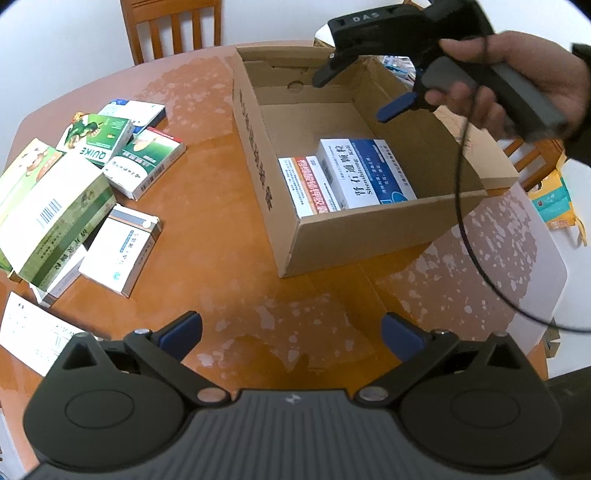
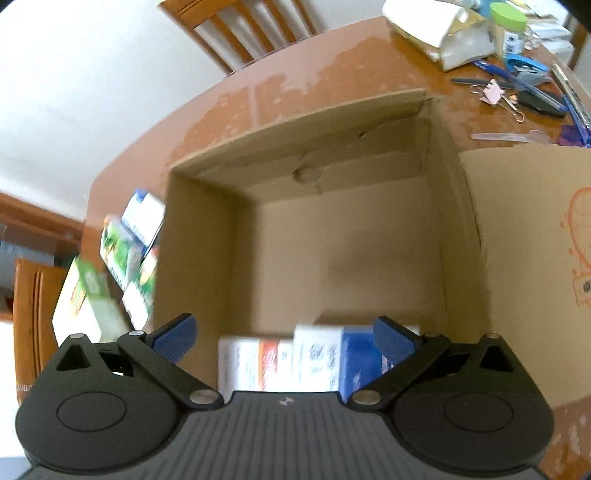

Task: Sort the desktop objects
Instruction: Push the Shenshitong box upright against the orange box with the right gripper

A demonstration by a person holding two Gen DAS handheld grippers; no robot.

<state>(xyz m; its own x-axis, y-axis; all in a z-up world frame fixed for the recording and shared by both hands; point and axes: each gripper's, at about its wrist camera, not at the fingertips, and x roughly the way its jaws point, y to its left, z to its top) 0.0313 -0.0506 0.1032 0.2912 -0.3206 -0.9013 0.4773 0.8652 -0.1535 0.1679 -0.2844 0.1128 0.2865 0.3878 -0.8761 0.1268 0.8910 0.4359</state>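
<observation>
An open cardboard box [image 1: 284,221] [image 2: 207,258] stands on the wooden table. Two medicine packs lie in its near end: a blue-and-white pack [image 1: 364,171] [image 2: 332,356] and a white-and-orange pack [image 1: 306,190] [image 2: 258,362]. Several more medicine packs [image 1: 92,177] [image 2: 122,273] lie heaped on the table to the box's left. My left gripper [image 1: 291,332] hangs open over bare table in front of the box, holding nothing. My right gripper [image 2: 284,339] [image 1: 351,96], held by a hand [image 1: 517,77], hovers open and empty above the box.
Pens, binder clips, a stapler and a green-lidded jar [image 2: 511,26] clutter the table beyond the box's right side. A wooden chair [image 1: 173,26] [image 2: 255,29] stands at the far edge. A black cable [image 1: 465,221] hangs from the right gripper. A white sheet [image 1: 33,332] lies near left.
</observation>
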